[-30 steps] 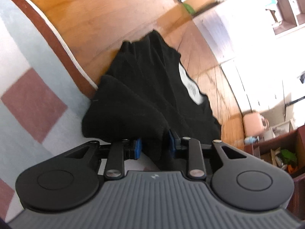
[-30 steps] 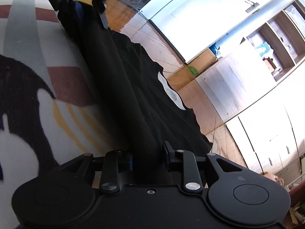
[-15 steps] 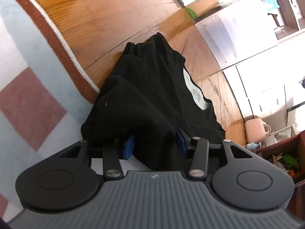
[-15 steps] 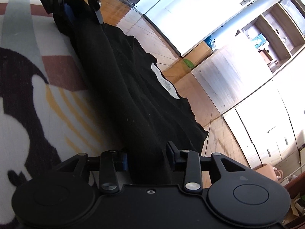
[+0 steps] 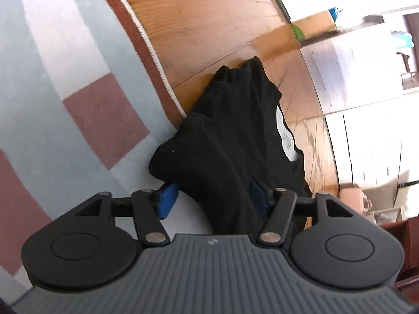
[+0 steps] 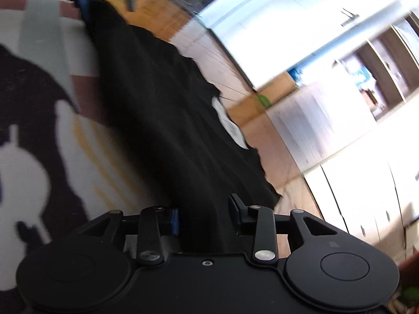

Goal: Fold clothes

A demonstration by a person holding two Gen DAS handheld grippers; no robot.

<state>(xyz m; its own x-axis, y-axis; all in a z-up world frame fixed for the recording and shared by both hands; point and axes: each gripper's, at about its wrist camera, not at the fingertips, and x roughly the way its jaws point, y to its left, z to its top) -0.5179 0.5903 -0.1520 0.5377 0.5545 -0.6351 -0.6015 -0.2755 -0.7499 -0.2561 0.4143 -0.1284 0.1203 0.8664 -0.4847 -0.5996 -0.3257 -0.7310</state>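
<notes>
On the wooden plank floor (image 5: 209, 15), just past the corded edge of a patterned rug (image 5: 65, 52), lies a black knit garment (image 5: 230, 130) with a white printed label (image 5: 284, 133) inside its neck. One bunched end of the soft cloth lies over the rug's border; the rest spreads across the boards in loose folds.

The left gripper (image 5: 212, 196) stands with its blue pads apart. Its jaws have just been opening; the cloth hangs between them, and the left pad (image 5: 167, 198) is clear of the fabric, so nothing is clamped. The right gripper (image 6: 204, 216) also has its jaws part way apart, having just been widening, with a ridge of the same garment (image 6: 162, 120) running between them. Whether its pads still press on the cloth cannot be told, as the picture is blurred.

In the right wrist view the rug (image 6: 31, 136) shows flat pile in grey, maroon, black, white and yellow shapes. A brown cardboard box (image 5: 314, 24) stands against the white wall; its contents are hidden. Open wooden shelves (image 6: 379, 78) hold small items too blurred to name.
</notes>
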